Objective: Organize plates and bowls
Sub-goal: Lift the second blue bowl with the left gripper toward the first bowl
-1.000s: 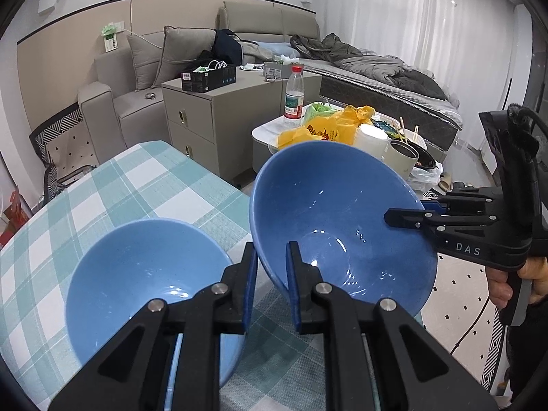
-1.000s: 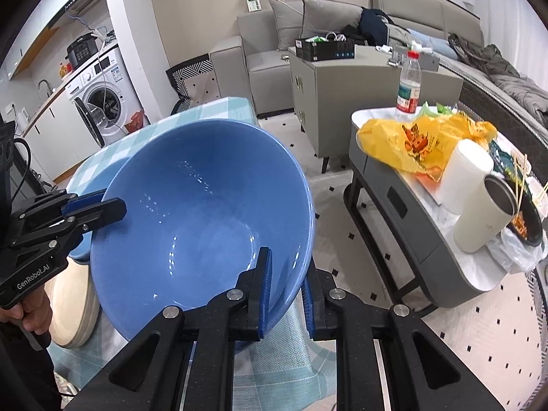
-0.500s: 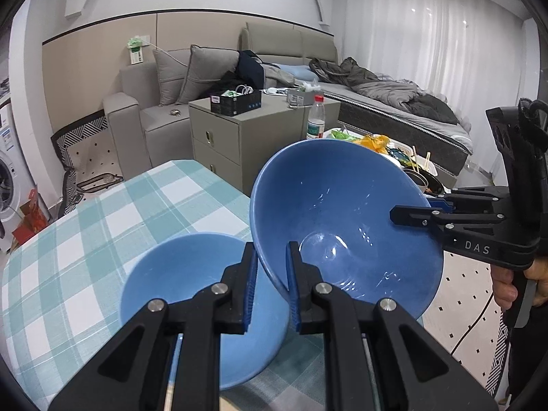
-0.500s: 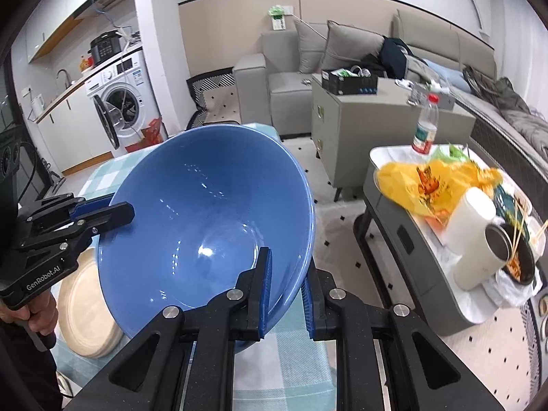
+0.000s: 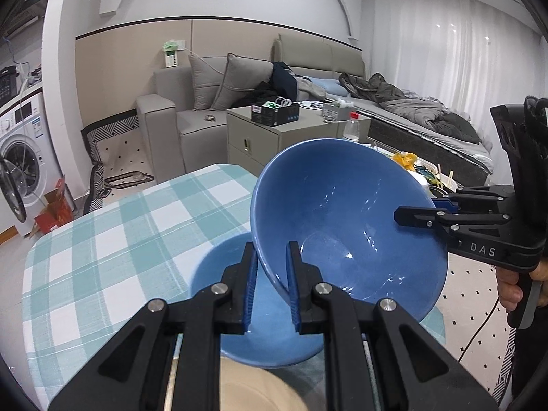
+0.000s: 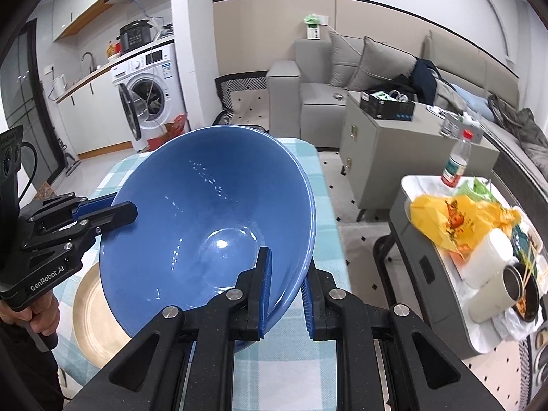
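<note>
Both the left gripper [image 5: 270, 286] and the right gripper [image 6: 286, 294] clamp opposite rim edges of a large blue bowl [image 5: 346, 222], held tilted above a second blue bowl [image 5: 226, 274] beside a tan plate [image 6: 90, 311]; stacking seems barely begun.

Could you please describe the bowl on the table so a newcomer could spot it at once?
Find the checked table. Near its front edge sits a blue bowl, just behind a tan plate. Unlike the larger blue bowl held tilted above it, it rests upright on the cloth.
</note>
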Demonstrator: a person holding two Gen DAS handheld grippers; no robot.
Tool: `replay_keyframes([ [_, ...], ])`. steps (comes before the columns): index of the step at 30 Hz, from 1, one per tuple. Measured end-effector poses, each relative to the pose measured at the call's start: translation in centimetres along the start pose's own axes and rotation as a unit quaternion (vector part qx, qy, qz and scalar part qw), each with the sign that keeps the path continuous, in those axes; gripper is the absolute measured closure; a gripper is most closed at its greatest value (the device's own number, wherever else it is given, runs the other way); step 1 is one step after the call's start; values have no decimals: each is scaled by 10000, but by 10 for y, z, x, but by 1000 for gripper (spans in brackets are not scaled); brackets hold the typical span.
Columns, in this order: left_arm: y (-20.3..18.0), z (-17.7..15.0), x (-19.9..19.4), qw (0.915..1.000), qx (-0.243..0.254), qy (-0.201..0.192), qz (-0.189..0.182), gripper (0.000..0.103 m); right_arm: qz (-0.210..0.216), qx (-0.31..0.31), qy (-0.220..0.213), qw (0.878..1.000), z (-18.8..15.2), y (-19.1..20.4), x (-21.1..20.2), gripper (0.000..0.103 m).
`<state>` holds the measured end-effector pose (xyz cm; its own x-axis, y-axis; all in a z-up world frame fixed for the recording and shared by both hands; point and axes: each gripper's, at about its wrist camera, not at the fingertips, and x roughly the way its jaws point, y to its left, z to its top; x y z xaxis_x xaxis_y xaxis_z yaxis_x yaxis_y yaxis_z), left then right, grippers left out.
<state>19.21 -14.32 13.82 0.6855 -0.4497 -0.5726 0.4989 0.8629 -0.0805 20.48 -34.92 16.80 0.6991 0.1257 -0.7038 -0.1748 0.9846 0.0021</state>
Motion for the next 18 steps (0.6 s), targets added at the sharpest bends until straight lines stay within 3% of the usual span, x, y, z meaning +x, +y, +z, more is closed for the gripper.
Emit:
replay_keyframes([
  [18, 43, -24, 17, 9986, -297, 295, 308, 89, 219, -248, 382, 9987, 11, 34, 59, 87],
])
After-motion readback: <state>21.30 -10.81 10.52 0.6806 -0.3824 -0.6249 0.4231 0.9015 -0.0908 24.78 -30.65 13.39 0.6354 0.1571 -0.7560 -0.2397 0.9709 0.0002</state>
